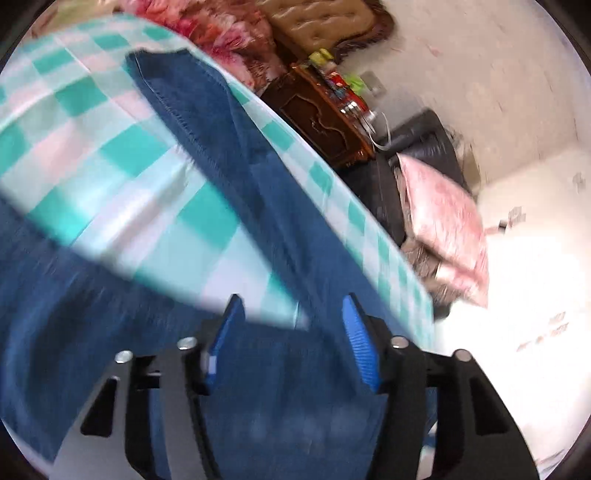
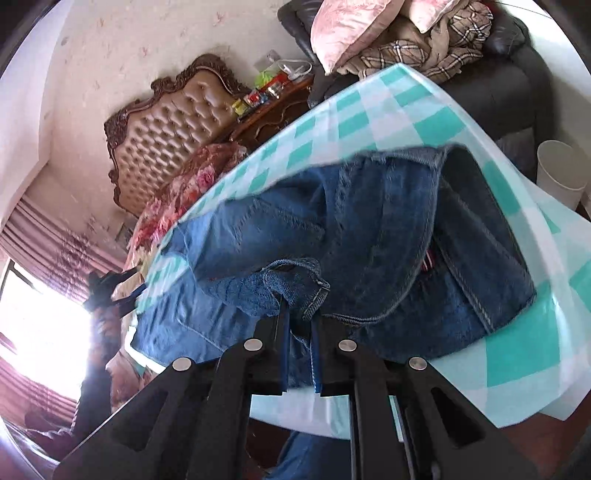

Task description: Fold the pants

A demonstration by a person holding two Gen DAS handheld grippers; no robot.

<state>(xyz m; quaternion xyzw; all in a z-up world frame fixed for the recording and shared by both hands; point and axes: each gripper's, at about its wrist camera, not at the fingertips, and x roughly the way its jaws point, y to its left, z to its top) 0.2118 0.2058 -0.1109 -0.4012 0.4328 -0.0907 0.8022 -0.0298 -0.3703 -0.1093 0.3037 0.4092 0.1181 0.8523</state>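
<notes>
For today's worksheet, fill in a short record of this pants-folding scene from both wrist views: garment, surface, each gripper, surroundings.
garment: blue jeans, lying partly folded on the cloth
surface: teal-and-white checked cloth
left gripper: jaws apart above the denim, pads not pressing it
right gripper: shut on a bunched hem of the jeans
surroundings: tufted headboard, pink pillow, white bin
image quality: left wrist view is motion-blurred
</notes>
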